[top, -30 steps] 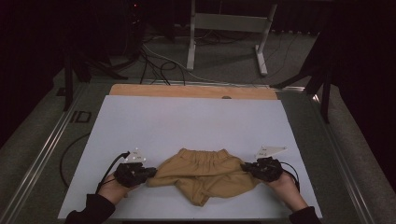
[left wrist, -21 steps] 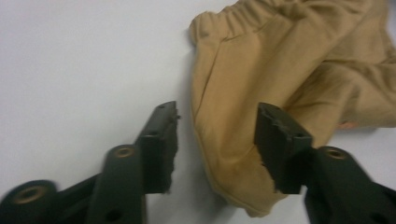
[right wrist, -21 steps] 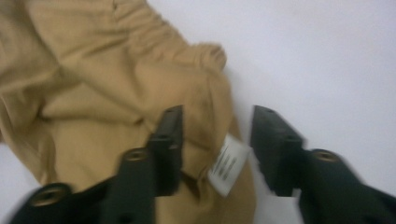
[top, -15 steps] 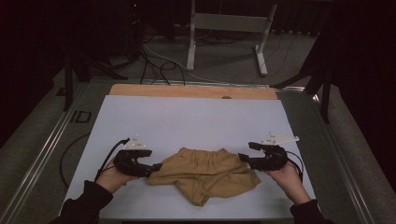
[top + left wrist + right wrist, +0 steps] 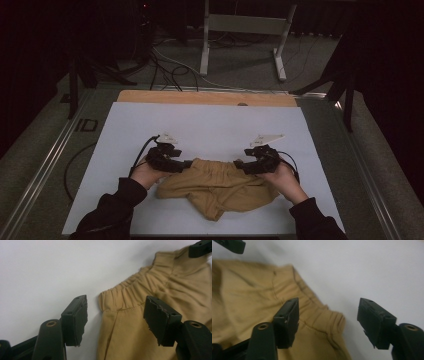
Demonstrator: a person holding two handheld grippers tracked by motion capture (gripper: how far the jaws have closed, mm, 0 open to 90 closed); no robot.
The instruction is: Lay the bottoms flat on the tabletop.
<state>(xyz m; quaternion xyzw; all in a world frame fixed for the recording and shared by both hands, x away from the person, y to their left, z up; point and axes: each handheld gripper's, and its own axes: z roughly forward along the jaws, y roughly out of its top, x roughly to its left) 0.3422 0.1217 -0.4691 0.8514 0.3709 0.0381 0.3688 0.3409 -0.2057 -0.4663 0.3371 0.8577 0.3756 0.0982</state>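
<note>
Tan shorts (image 5: 215,187) lie crumpled on the white sheet (image 5: 210,125), waistband toward the far side. My left gripper (image 5: 188,164) is at the waistband's left corner and my right gripper (image 5: 238,164) at its right corner. In the left gripper view my left gripper (image 5: 116,311) is open, its jaws just narrowed a little after opening; the elastic corner of the shorts (image 5: 120,298) lies between them, untouched. In the right gripper view my right gripper (image 5: 329,313) stands the same way over the other corner of the shorts (image 5: 329,316). Neither pad presses the cloth.
A wooden strip (image 5: 205,97) borders the sheet's far edge. Metal rails (image 5: 45,170) run along the table's sides. Beyond the table stand a white metal frame (image 5: 240,30) and loose cables (image 5: 165,65) on the floor. Bare white sheet lies beyond the shorts.
Both grippers have let go of the shorts' sides, opened, and moved away from the person and inward to the waistband corners. The shorts lie slack.
</note>
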